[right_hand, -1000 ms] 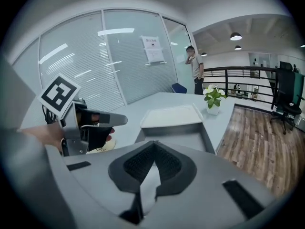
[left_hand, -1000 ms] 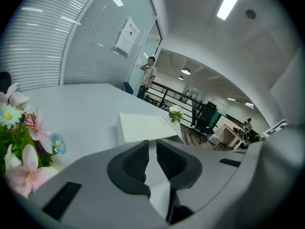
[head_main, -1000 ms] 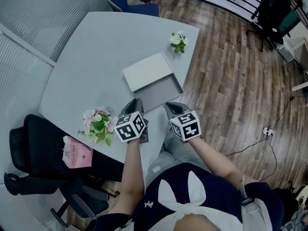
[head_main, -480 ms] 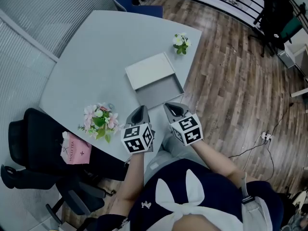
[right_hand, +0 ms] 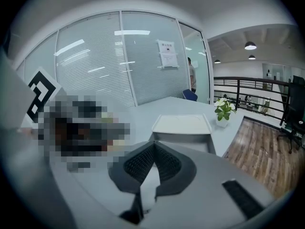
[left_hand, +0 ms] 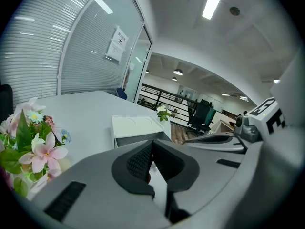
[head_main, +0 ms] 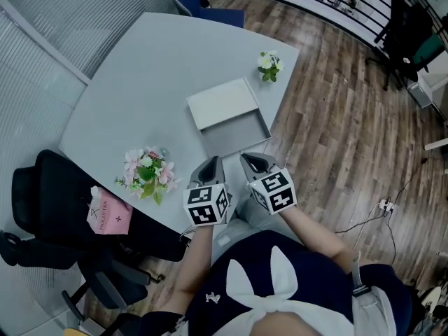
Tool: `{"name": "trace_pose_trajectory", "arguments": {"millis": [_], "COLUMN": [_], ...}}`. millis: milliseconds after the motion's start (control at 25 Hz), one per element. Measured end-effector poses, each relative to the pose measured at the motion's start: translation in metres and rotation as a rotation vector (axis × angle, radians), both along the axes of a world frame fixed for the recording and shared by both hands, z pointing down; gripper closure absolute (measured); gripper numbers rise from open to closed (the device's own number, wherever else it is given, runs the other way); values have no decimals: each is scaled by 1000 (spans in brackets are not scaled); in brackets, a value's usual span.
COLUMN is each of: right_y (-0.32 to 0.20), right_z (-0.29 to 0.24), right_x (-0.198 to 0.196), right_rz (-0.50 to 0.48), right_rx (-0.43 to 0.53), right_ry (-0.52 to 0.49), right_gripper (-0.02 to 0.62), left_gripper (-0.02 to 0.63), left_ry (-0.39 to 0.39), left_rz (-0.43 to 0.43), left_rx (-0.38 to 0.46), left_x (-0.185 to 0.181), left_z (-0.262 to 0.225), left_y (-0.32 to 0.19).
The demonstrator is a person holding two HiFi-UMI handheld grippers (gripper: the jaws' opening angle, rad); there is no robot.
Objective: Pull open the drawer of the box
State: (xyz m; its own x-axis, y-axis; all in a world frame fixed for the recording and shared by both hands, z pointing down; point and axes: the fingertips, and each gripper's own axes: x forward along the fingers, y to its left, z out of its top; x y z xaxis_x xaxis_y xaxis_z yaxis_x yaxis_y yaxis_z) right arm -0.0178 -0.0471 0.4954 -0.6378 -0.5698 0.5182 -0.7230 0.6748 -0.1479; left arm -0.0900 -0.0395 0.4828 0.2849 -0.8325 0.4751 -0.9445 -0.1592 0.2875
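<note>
Across the pale grey tabletop [head_main: 140,82] the task's thing lies near the edge closest to the person: a flat white rectangular box [head_main: 222,103] with its grey shallow drawer [head_main: 234,133] standing well out of the box body, its open side upward and its front wall towards the two tools. Judged from that, the pull looks largely done, and the step in hand is either a last short draw or a clean finish. The left hand-held gripper [head_main: 214,162] and the right hand-held gripper [head_main: 249,159] sit side by side just short of the drawer front, apart from it, each with its ribbed black pads pressed together on nothing, as both gripper views show. To draw the drawer further, one pair of jaws would first have to spread and take the front wall squarely in the middle. The pull should then run straight along the box's length, slow and level, while the other tool presses on the white lid so the box does not slide. Care is due because the drawer front is close to the tabletop's edge and could come right out. A bunch of pink and white flowers [head_main: 145,173] and a small white-flowered plant [head_main: 268,63] stand clear of that path.
</note>
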Motion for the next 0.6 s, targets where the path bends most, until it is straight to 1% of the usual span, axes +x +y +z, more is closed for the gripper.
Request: {"name": "trace_pose_trajectory", "arguments": {"millis": [600], "right_y": [-3], "right_z": [4], "right_x": [-2], "right_rz": [-12], "right_rx": [-17], "right_ry": [10], "right_gripper": [592], "left_gripper": [583], "left_ry": [7], "left_rz": [5], "left_rx": [-19], "left_x": [-1], "left_z": [4], "left_y": [-2]}}
